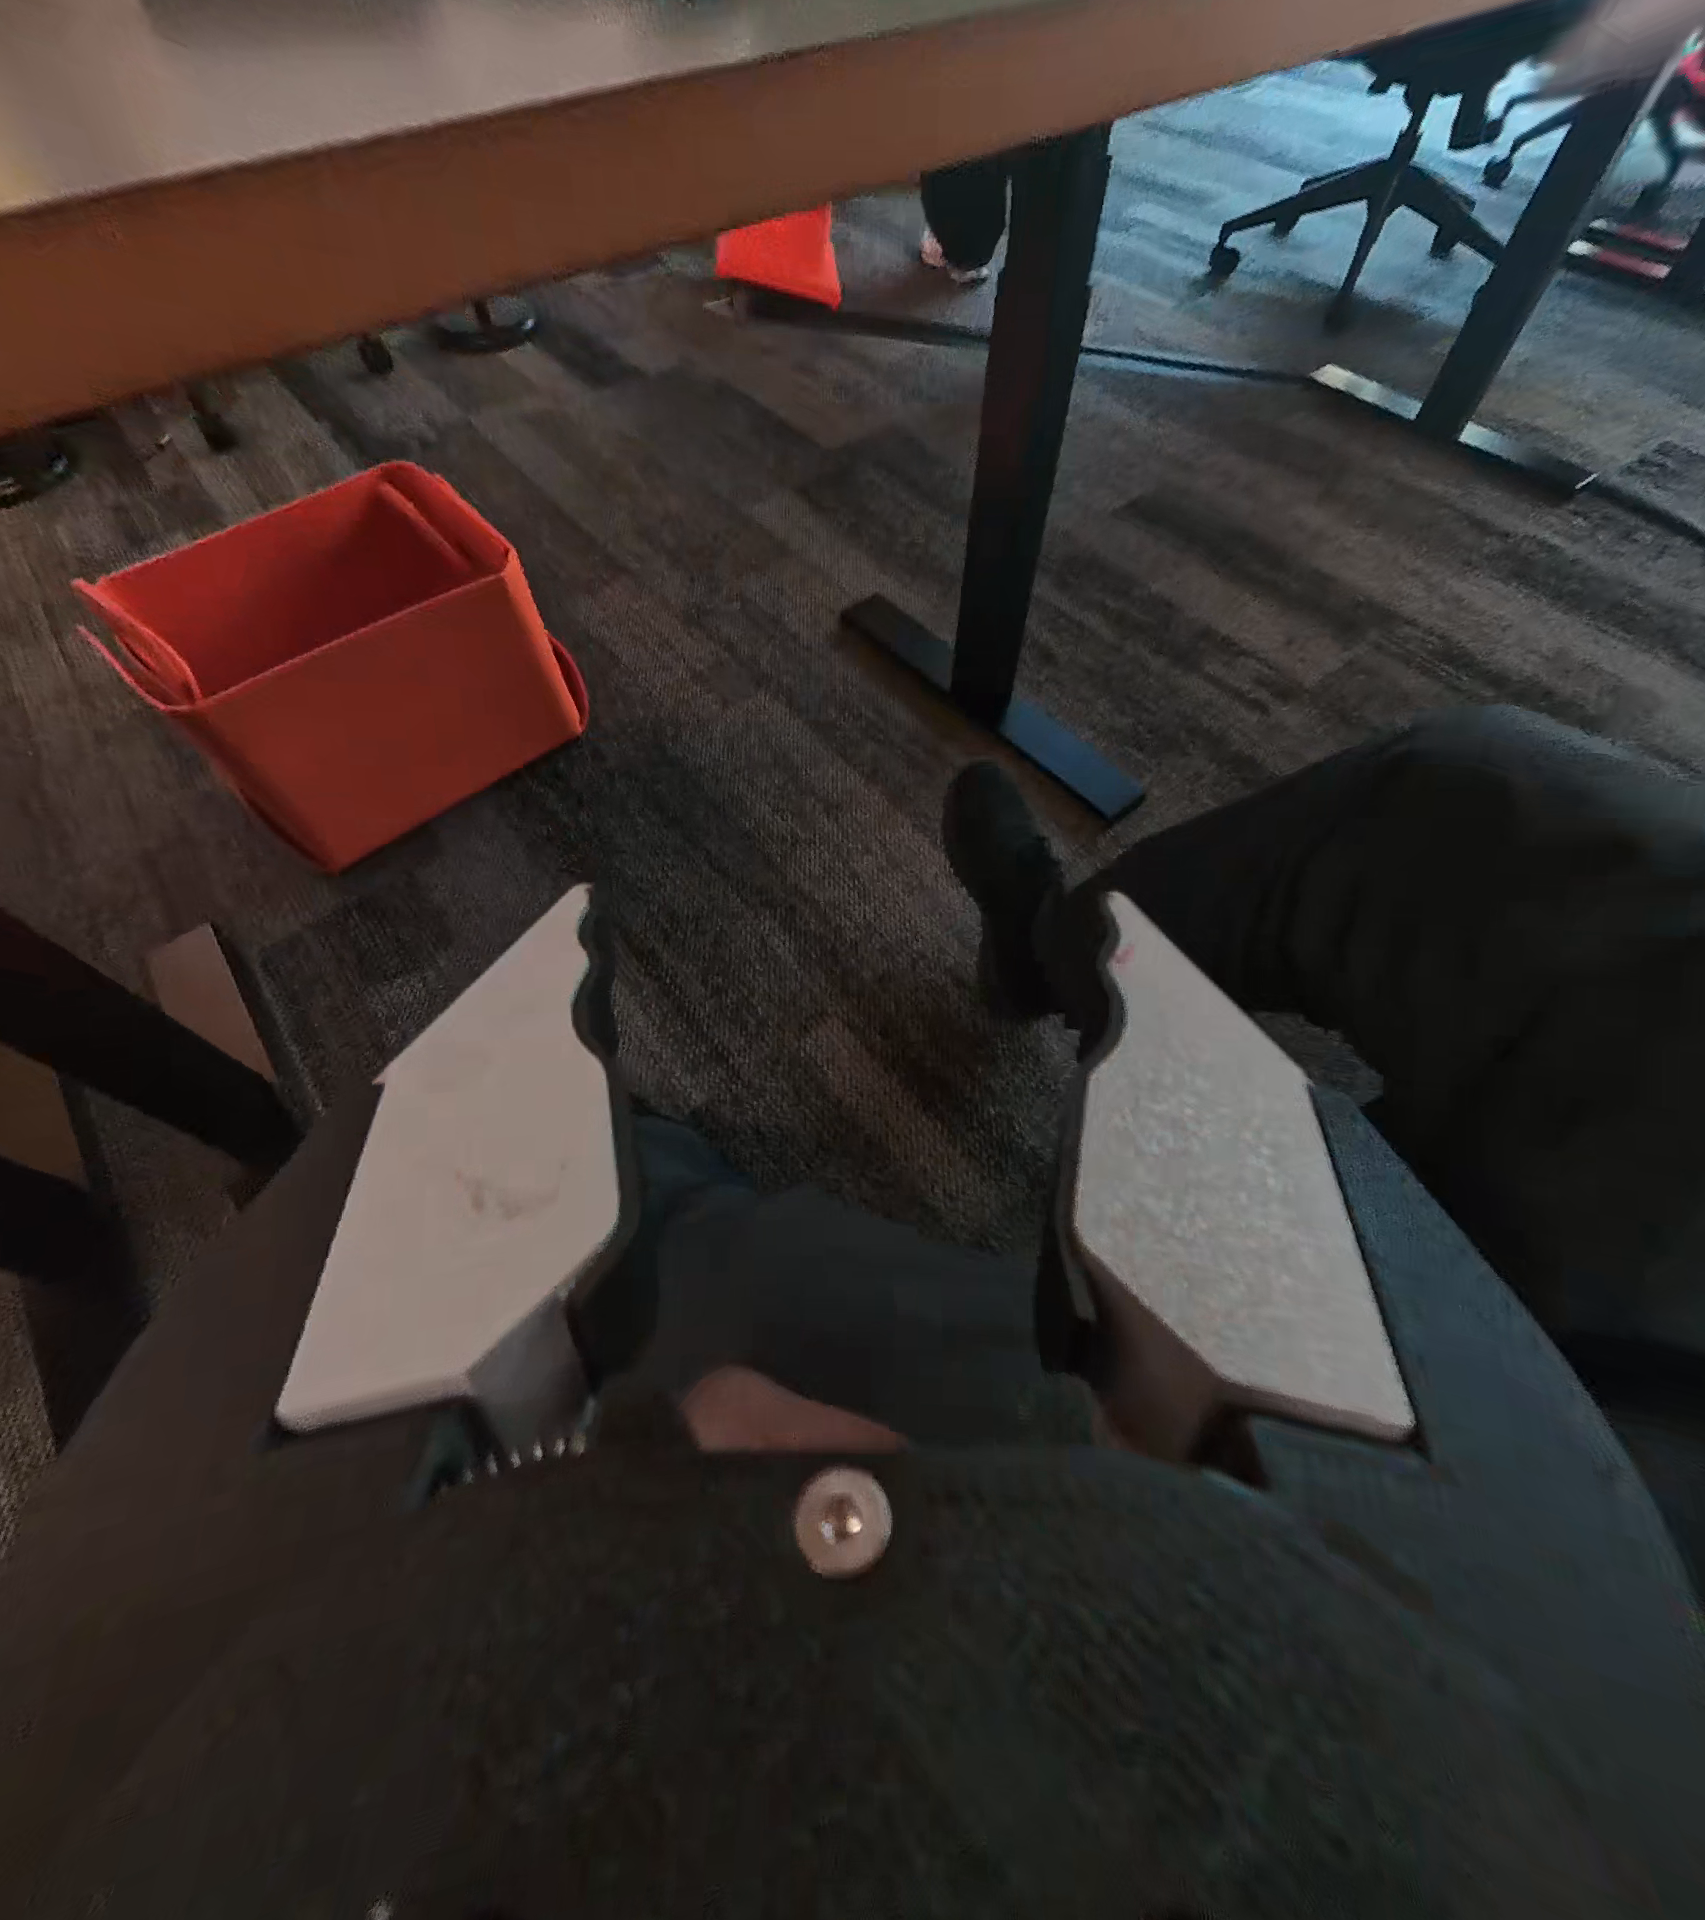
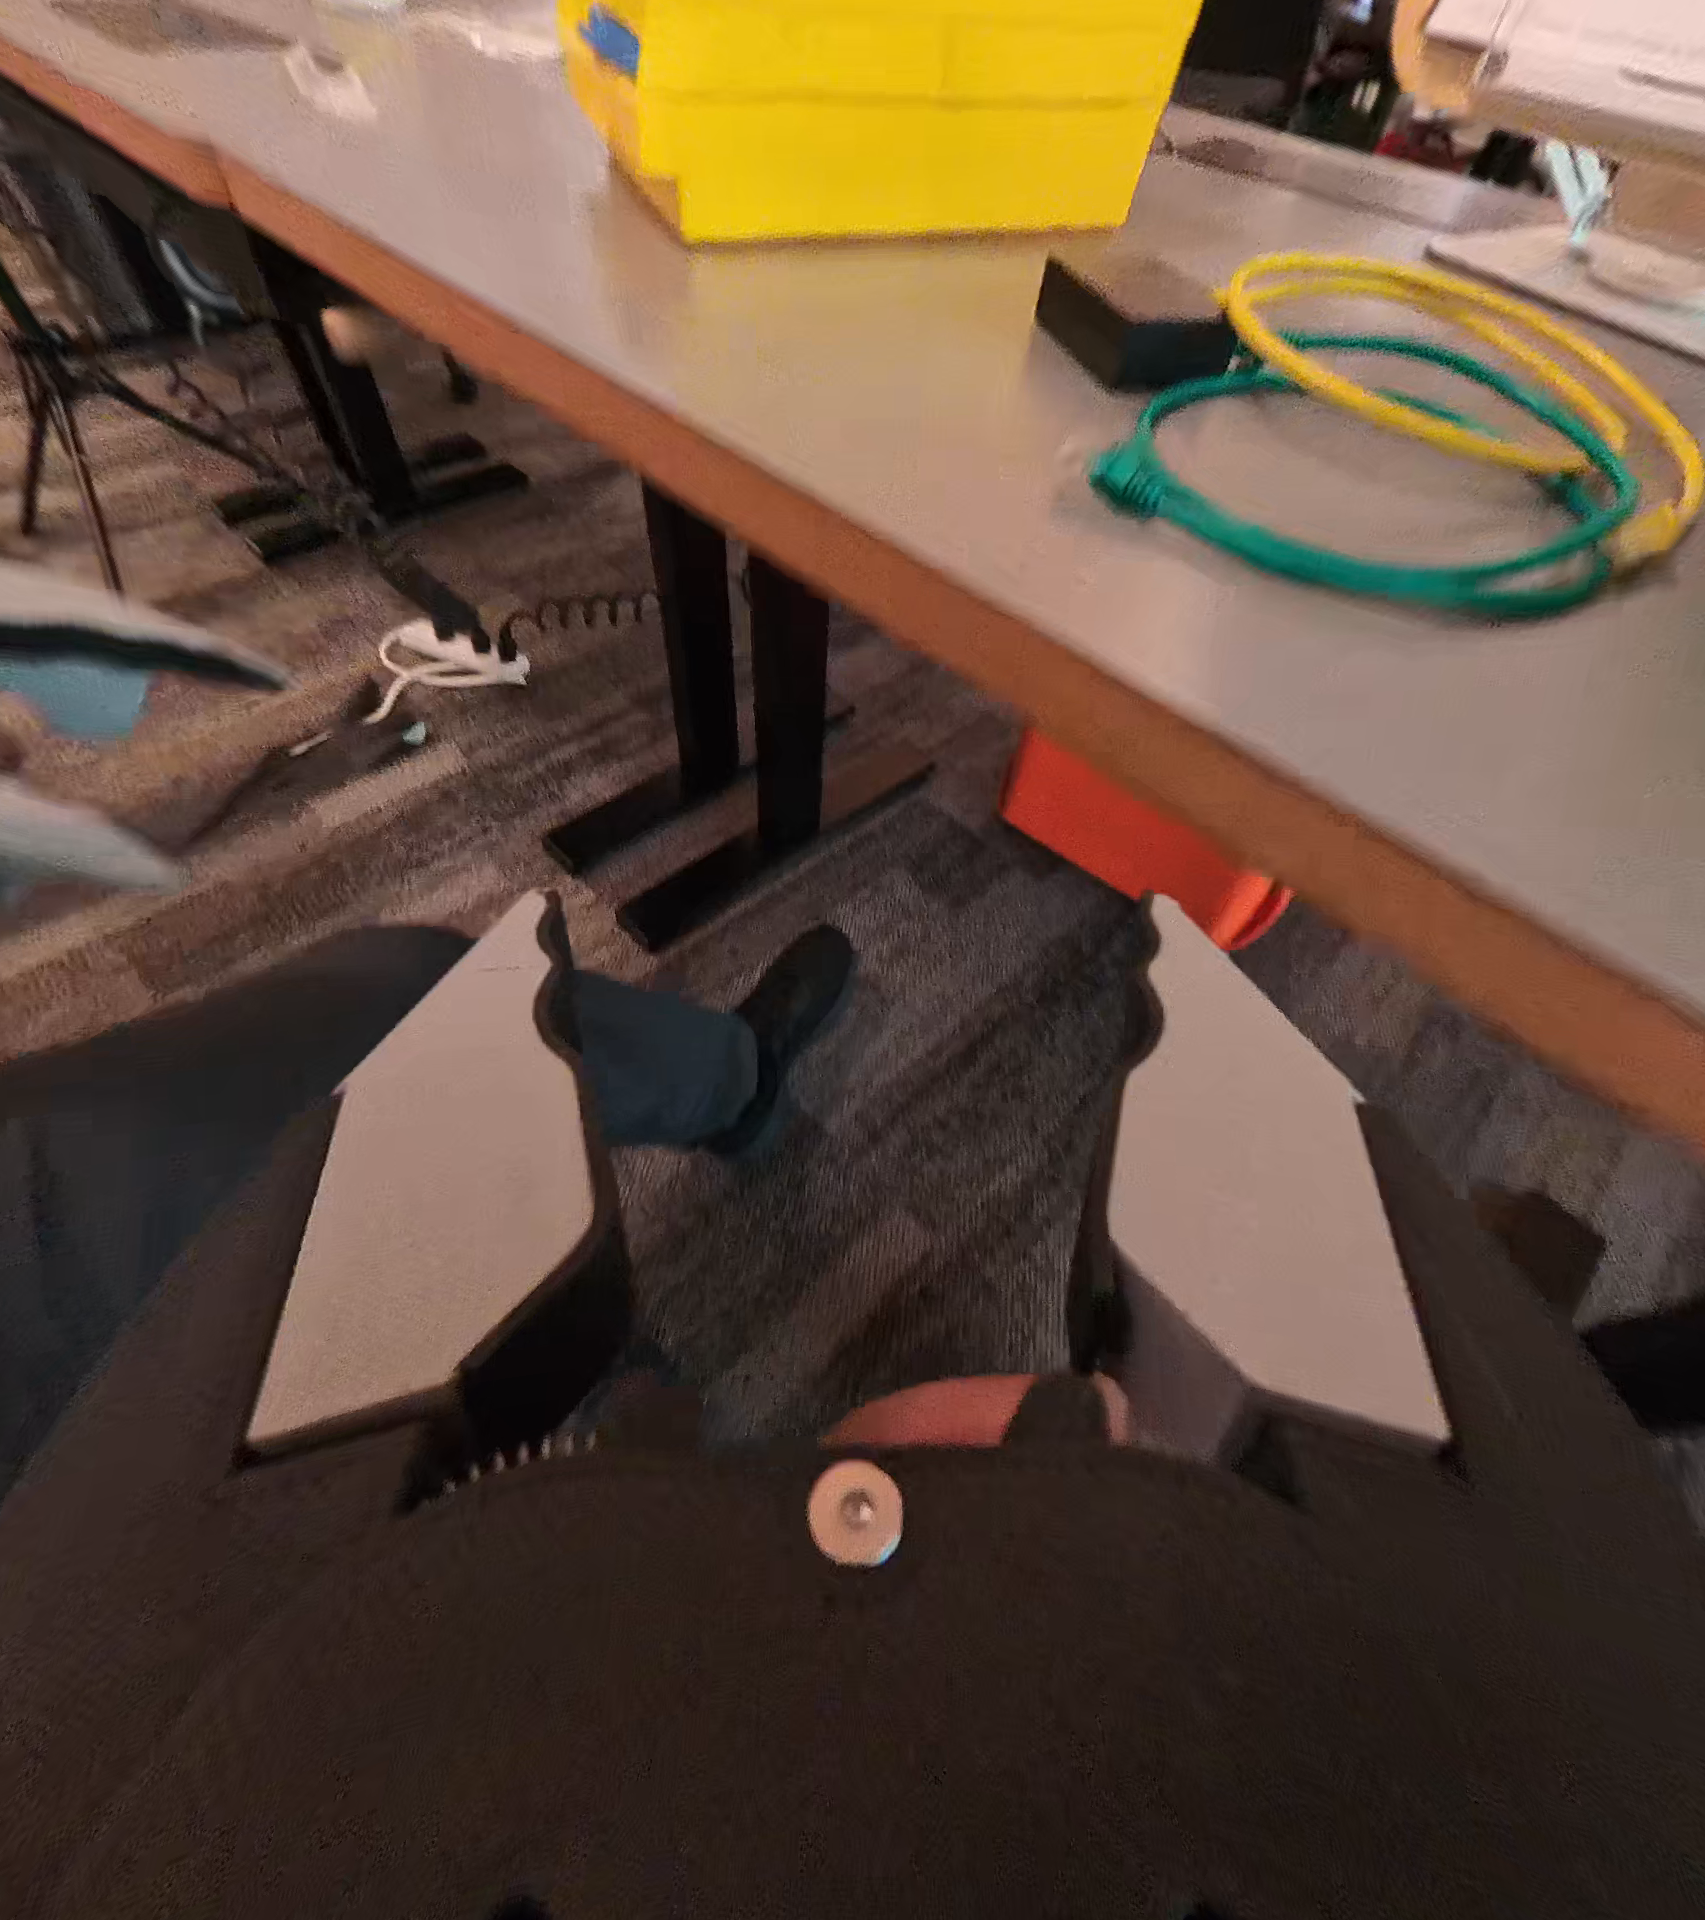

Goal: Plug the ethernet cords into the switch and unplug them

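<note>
Left gripper (image 1: pixel 843 961) hangs low, below the table (image 1: pixel 391 249) edge, jaws spread wide and gripping nothing, only grey carpet (image 1: pixel 775 748) and the person's dark shoe (image 1: pixel 1004 862) between them. An orange bin (image 1: pixel 349 665) stands on the floor under the table, left of its black leg (image 1: pixel 1014 468).

Over to the right gripper (image 2: pixel 848 971): also gaping wide, empty, held short of the table's near edge. Up on the tabletop, a yellow box (image 2: pixel 889 114) stands at the far side. Just right of it lies the small black switch (image 2: pixel 1128 317). Right of the switch, the green cord (image 2: pixel 1367 561) and yellow cord (image 2: pixel 1450 343) lie coiled and overlapping, the green plug (image 2: pixel 1123 483) loose on the table. Whether either cord is plugged in, I can't tell.
</note>
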Available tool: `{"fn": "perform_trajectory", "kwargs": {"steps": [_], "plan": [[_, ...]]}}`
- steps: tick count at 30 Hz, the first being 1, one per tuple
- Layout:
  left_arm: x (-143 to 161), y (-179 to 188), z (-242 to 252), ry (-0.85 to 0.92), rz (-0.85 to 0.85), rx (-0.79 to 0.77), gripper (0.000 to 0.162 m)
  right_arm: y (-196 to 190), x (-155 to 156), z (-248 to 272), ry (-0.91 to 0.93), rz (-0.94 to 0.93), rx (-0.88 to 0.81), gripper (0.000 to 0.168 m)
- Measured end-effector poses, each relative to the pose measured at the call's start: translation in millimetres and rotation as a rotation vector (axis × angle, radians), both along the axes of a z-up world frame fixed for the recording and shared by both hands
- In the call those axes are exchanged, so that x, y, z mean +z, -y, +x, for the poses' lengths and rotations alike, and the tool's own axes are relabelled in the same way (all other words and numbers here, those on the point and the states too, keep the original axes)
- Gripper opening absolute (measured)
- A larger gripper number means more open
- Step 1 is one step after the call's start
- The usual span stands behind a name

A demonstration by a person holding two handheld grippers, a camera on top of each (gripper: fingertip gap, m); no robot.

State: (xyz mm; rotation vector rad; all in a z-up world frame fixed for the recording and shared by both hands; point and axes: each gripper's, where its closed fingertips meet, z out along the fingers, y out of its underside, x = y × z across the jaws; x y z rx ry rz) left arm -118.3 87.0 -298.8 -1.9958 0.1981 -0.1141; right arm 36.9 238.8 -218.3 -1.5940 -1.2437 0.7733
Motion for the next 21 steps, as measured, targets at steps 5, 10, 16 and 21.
{"fn": "perform_trajectory", "kwargs": {"steps": [5, 10, 16, 21], "plan": [[-31.2, -9.2, -12.0, 0.014, -0.090, -0.017, 0.091, -82.2, 33.2, -65.4, -0.021, 0.085, 0.041, 0.101], [-14.5, -46.2, -31.6, -0.115, -0.068, -0.062, 0.088, -154.4, 56.5, -102.2, -0.025, 0.080, -0.017, 0.094], [46.4, -103.9, -39.4, -0.053, 0.087, -0.081, 0.089, -235.3, 61.3, -86.7, 0.023, 0.066, -0.205, 0.094], [39.4, -134.2, -42.1, -0.063, 0.063, -0.110, 0.087, -282.5, 39.9, -57.8, 0.031, -0.108, -0.367, 0.111]]}}
